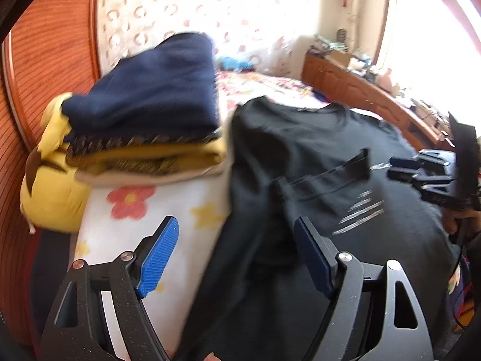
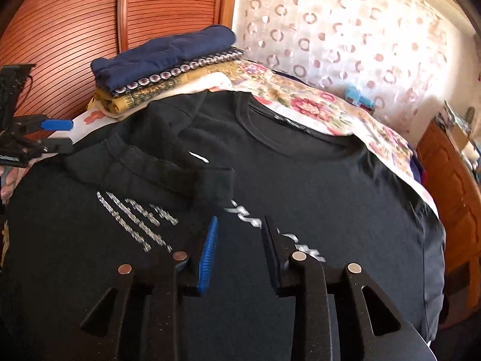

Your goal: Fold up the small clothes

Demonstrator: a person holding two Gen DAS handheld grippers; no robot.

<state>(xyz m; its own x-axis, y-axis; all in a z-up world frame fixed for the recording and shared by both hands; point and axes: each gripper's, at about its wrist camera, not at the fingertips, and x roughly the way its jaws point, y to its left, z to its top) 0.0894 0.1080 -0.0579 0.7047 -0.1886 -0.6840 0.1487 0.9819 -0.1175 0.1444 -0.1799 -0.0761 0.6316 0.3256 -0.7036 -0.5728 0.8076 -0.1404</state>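
A black T-shirt (image 2: 315, 180) with white print lies spread on the bed, collar at the far side; it also shows in the left wrist view (image 1: 315, 156). Its left sleeve (image 2: 156, 168) is folded inward across the chest. My left gripper (image 1: 237, 240) is open and empty above the shirt's left edge; it shows at the left of the right wrist view (image 2: 60, 135). My right gripper (image 2: 239, 234) is open and empty above the shirt's middle; it shows at the right of the left wrist view (image 1: 399, 165).
A stack of folded clothes (image 1: 144, 114), navy on top of yellow, sits at the far left of the bed by a wooden headboard (image 1: 45, 69). A yellow plush (image 1: 51, 192) lies beside it. A wooden dresser (image 1: 375, 99) runs along the right. A floral bedspread (image 2: 315, 102) covers the bed.
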